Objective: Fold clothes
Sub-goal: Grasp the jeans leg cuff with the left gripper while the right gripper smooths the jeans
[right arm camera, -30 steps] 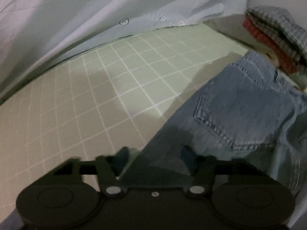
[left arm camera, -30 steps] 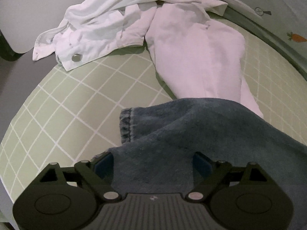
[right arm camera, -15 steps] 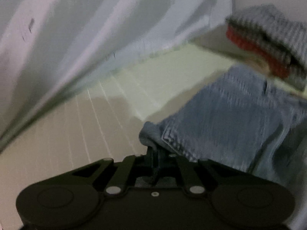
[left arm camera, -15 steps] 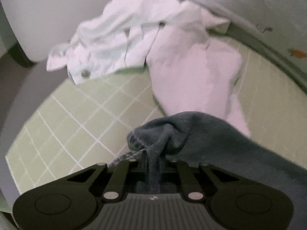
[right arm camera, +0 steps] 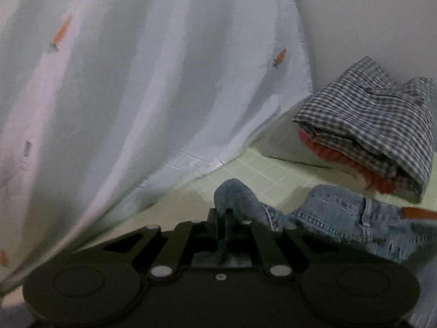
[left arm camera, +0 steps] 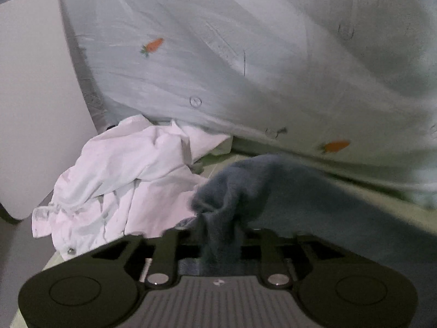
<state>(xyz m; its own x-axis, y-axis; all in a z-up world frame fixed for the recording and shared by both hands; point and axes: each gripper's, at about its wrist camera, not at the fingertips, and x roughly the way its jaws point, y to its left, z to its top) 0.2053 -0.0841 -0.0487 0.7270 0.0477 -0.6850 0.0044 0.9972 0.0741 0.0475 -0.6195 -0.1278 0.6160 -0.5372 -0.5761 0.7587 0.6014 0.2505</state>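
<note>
A pair of blue jeans [right arm camera: 341, 218] lies on the green checked cloth [right arm camera: 262, 172]. My left gripper [left arm camera: 218, 235] is shut on a bunched dark part of the jeans [left arm camera: 273, 191], lifted off the surface. My right gripper [right arm camera: 222, 224] is shut on a lighter fold of the jeans [right arm camera: 235, 196] near the waistband with its brown label [right arm camera: 418, 213]. Both pinched folds hide the fingertips.
A crumpled pile of white clothes [left arm camera: 128, 177] lies to the left of my left gripper. A folded checked shirt [right arm camera: 377, 125] on a red garment sits at the right. A pale carrot-print curtain [left arm camera: 245, 68] hangs close behind. A white panel [left arm camera: 32, 95] stands at left.
Both grippers closed on the jeans, then lifted and tilted up, pulling the fabric off the cloth. The curtain now fills most of each view.
</note>
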